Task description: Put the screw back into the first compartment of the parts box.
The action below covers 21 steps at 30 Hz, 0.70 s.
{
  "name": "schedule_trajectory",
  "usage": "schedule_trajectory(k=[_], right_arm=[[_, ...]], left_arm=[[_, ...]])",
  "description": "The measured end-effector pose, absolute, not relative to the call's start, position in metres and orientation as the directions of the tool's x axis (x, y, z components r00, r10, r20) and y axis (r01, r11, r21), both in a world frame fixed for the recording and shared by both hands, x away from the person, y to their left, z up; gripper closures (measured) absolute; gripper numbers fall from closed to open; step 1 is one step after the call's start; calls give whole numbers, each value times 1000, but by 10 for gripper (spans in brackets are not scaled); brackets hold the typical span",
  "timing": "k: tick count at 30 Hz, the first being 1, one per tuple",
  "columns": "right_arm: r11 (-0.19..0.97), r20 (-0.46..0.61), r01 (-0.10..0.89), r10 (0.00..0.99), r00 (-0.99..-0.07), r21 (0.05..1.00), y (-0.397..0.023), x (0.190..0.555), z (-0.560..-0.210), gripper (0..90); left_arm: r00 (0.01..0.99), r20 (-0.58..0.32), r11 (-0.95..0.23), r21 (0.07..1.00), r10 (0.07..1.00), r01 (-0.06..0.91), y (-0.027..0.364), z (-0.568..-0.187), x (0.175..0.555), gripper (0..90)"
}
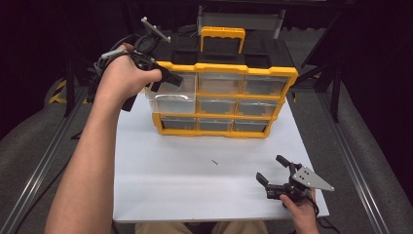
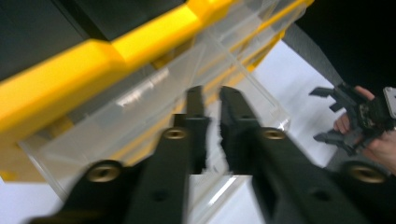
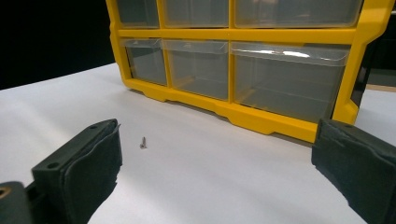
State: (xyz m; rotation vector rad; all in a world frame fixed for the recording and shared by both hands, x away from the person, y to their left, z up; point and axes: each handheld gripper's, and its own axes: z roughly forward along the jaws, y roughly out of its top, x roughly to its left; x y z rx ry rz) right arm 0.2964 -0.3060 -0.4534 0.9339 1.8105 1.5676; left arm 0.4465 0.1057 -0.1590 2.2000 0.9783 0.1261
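- Drawer [image 1: 170, 95] of clear plastic, top left in the yellow organiser [image 1: 229, 68], stands pulled partway out of its slot; that is where we find the thing in hand, at the far left of the white tabletop [image 1: 195, 185].
- We see the left tool [image 1: 163, 80] at that drawer's front, held by the left hand [image 1: 122, 78] raised above the tabletop's left edge.
- In the left gripper view, the left tool [image 2: 212, 100] has its jaws narrow, with a slim gap between them, and the drawer's clear front wall [image 2: 154, 116] lies right beyond the tips. We cannot tell from the blur whether the pads press on the plastic.
- We see the right tool [image 1: 272, 168] low over the near right corner of the tabletop, held in the right hand [image 1: 299, 209], well apart from the organiser.
- Its jaws stand wide: in the right gripper view one pad [image 3: 93, 163] sits at the left and the other at the far right, nothing between them.
- A small screw [image 1: 215, 162] lies loose on the tabletop between the organiser and the right tool; in the right gripper view the screw [image 3: 143, 142] rests just beyond the left pad.
- The organiser's other drawers [image 3: 285, 79] are pushed in, and its yellow handle [image 1: 222, 35] stands on the black top.
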Motion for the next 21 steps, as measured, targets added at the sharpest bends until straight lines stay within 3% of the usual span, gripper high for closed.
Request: schedule_trajectory(k=[21], right_arm=[[74,25,140,801,-599,987,-305,296,-453,25]], left_arm=[[765,-169,-500,666,621,554,107,-147,413,522]])
